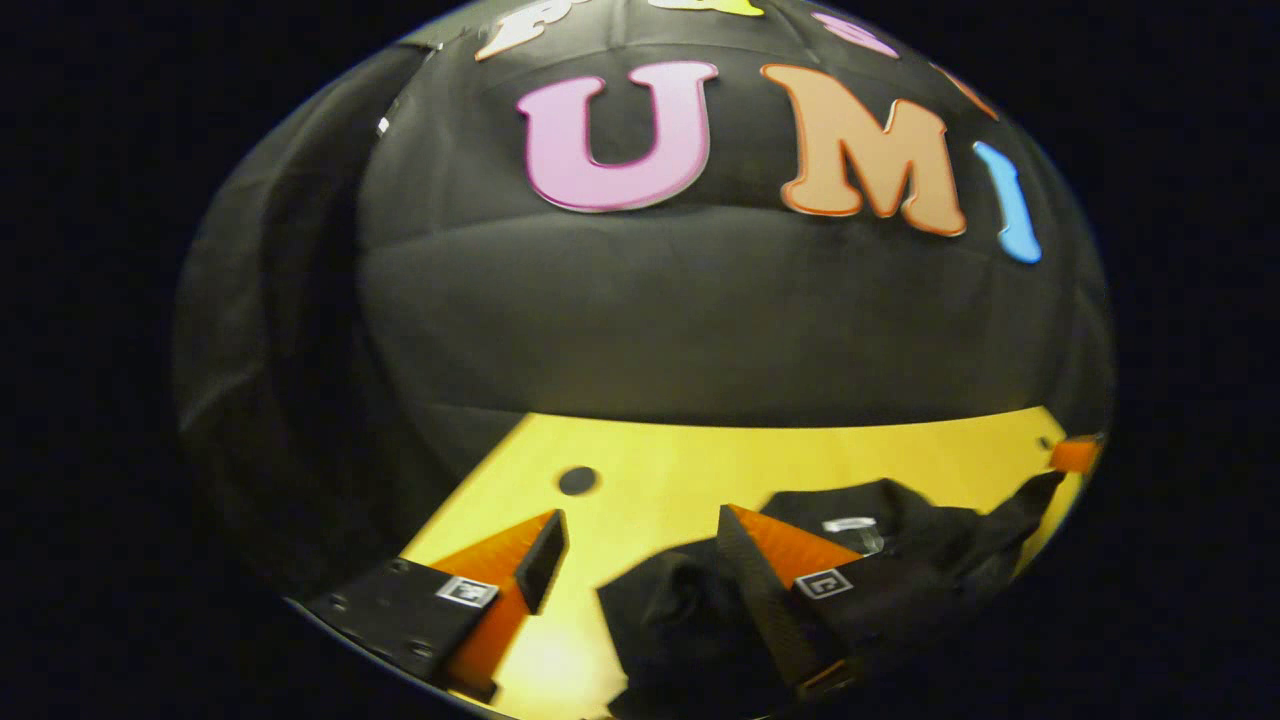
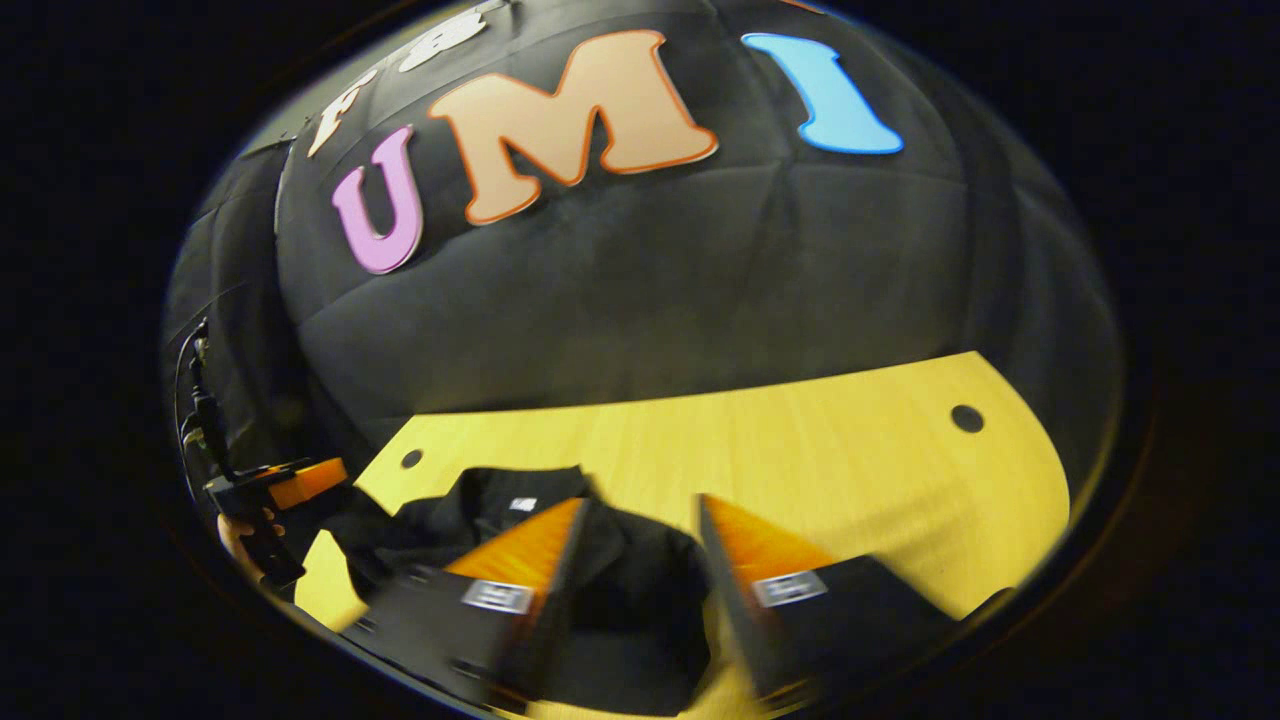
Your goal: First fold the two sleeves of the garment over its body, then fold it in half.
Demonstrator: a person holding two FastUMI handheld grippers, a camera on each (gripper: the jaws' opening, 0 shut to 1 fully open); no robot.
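Left gripper view: left tool (image 1: 640,545) held low over the yellow tabletop (image 1: 660,465), fingers spread wide, nothing between them. Bare tabletop shows in the gap. The black garment (image 1: 900,545) lies flat on the tabletop to the right of the gap; the right-hand finger overlaps its near edge, though contact cannot be confirmed. Collar with a pale neck label (image 1: 850,524) faces the booth wall, so the long axis runs from camera toward wall. One dark sleeve (image 1: 1025,500) stretches out to the far right, ending near the right tool (image 1: 1075,455) at the rim of the view.

Right gripper view: right tool (image 2: 640,520) low, tilted slightly, fingers wide apart and holding nothing. The garment (image 2: 630,600) lies under and between them, collar and label (image 2: 522,504) up-left, toward the wall. Left tool (image 2: 300,480) at far left, held in a hand (image 2: 240,535); its opening cannot be judged from here.
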